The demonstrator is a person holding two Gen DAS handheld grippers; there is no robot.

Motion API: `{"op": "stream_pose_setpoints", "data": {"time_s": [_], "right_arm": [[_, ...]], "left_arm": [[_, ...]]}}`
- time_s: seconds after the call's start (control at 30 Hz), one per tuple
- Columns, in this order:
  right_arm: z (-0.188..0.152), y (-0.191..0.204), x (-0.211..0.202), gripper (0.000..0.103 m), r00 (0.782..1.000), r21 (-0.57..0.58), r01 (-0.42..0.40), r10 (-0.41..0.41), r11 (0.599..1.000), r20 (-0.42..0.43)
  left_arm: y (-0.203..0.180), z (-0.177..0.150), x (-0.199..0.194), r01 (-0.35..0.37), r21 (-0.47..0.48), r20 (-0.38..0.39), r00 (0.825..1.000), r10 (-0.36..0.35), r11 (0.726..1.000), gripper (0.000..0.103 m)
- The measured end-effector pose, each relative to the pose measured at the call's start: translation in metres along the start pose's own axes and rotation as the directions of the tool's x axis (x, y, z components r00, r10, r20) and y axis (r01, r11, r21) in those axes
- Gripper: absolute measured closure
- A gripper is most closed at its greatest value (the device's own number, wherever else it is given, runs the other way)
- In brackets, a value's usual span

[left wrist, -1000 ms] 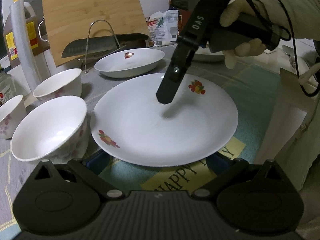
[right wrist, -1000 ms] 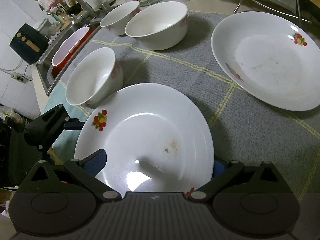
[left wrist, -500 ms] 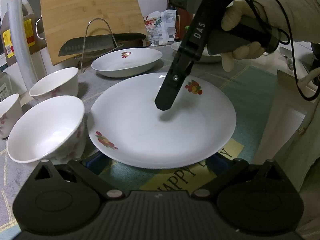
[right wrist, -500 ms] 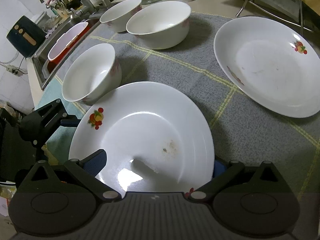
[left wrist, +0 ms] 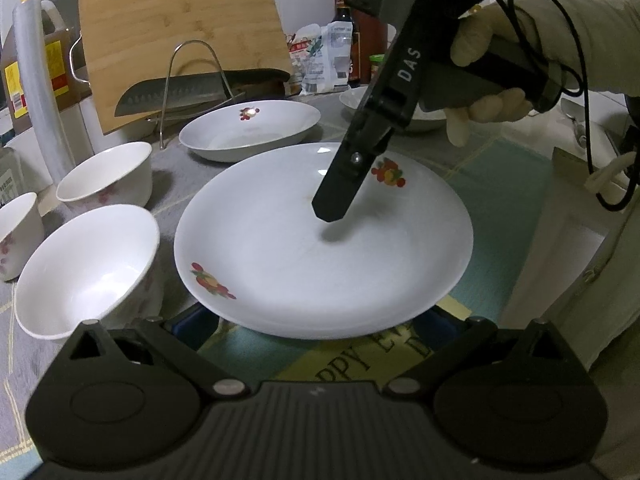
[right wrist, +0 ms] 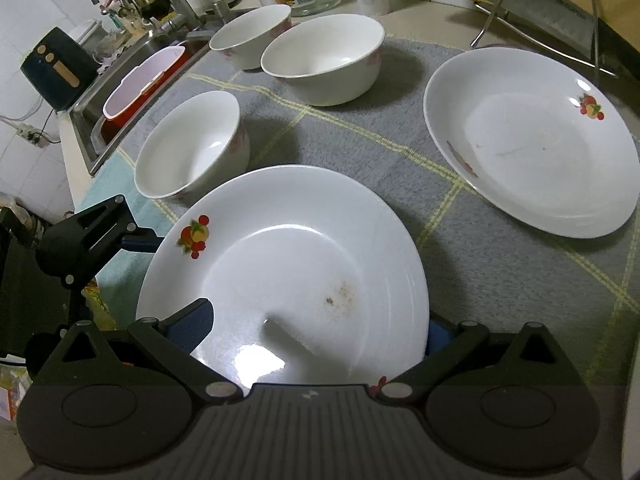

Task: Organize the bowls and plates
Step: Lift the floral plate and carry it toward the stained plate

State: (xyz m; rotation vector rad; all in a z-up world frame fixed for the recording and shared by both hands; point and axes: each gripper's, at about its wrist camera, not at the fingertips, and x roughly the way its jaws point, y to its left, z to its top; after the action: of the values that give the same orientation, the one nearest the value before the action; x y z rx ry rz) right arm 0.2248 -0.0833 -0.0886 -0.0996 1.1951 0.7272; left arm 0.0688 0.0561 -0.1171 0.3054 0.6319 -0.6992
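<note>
Jaws of both grippers, left [left wrist: 316,320] and right [right wrist: 316,332], clamp opposite rims of 1 plate [left wrist: 280,248]: glazed, slippery, breakable, so hold the rim firmly.

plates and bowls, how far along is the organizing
Early stage: nothing looks stacked yet. In hand: the front plate sits between both grippers, the right gripper with a finger on its top face and the left gripper at its far rim. Left: the second plate lies alone on the grey cloth, and three bowls stand separately.
</note>
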Motion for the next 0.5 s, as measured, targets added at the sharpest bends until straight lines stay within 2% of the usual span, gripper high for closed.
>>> {"op": "stream_pose_setpoints", "data": {"time_s": [0.5], "right_arm": [[-0.011, -0.016, -0.026, 0.0, 0.999, -0.032, -0.016, 0.017, 0.999, 0.029]], "left_arm": [[-0.023, 0.024, 0.003, -0.018, -0.007, -0.004, 1.0, 0.018, 1.0, 0.001]]}}
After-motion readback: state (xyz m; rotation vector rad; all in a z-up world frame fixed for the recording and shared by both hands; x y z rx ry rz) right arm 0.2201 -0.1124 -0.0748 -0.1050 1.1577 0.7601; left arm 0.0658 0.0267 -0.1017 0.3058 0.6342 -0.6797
